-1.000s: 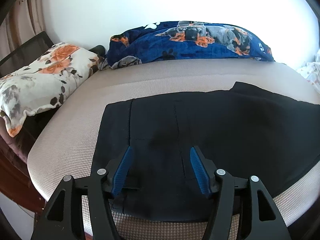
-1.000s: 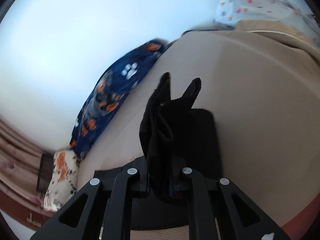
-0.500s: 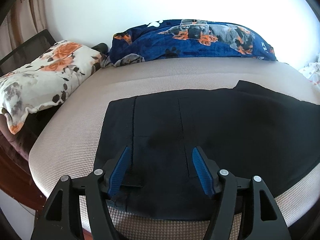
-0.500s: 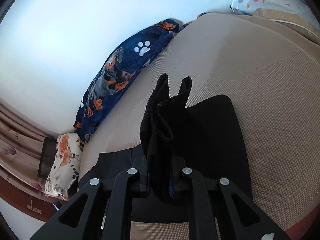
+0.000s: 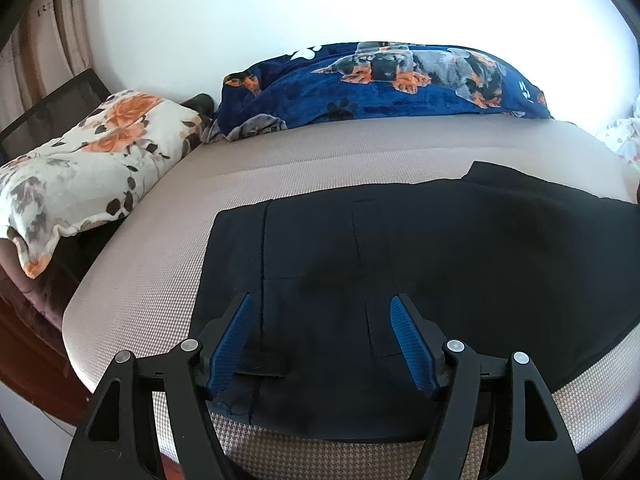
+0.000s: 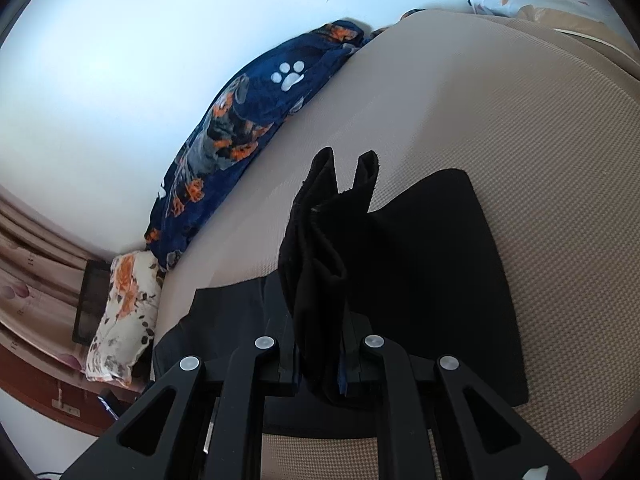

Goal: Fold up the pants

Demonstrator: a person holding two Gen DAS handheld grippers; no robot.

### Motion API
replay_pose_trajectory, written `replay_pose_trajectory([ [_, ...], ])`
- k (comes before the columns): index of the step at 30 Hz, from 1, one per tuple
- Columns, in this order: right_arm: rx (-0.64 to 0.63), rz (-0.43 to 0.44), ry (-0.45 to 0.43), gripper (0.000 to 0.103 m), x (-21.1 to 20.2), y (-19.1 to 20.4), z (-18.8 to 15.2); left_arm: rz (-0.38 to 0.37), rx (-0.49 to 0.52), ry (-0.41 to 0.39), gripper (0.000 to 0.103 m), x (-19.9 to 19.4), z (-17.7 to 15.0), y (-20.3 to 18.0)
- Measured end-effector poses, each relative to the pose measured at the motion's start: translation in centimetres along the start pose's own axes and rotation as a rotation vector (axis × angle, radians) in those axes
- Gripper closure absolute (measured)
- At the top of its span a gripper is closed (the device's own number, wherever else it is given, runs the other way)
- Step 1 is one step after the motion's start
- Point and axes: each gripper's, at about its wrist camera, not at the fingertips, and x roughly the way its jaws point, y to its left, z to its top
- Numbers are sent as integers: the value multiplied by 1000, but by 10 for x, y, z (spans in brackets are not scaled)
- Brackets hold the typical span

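Left tool (image 5: 322, 314) spread wider above the flat black fabric pants (image 5: 420, 264), nothing pinched between. Right tool (image 6: 320, 364), clamped on a bunched fold, swung round, revealing more beige mattress (image 6: 520, 128).

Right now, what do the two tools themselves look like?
Both are matte black plastic with triangular cut-outs in the arms and round silver pivot pins. The left tool has ribbed blue pads lining its fingers. On the right tool only a thin blue edge of padding shows. No cables, markings or sleeves are visible.
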Motion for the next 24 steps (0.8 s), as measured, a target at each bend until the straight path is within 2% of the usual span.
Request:
replay_pose_trajectory([
  [7, -38, -6, 31, 91, 13, 13, -7, 4, 9, -4, 29, -1, 0, -2],
  [24, -94, 44, 102, 91, 46, 48, -28, -4, 26, -5, 29, -4, -1, -11],
])
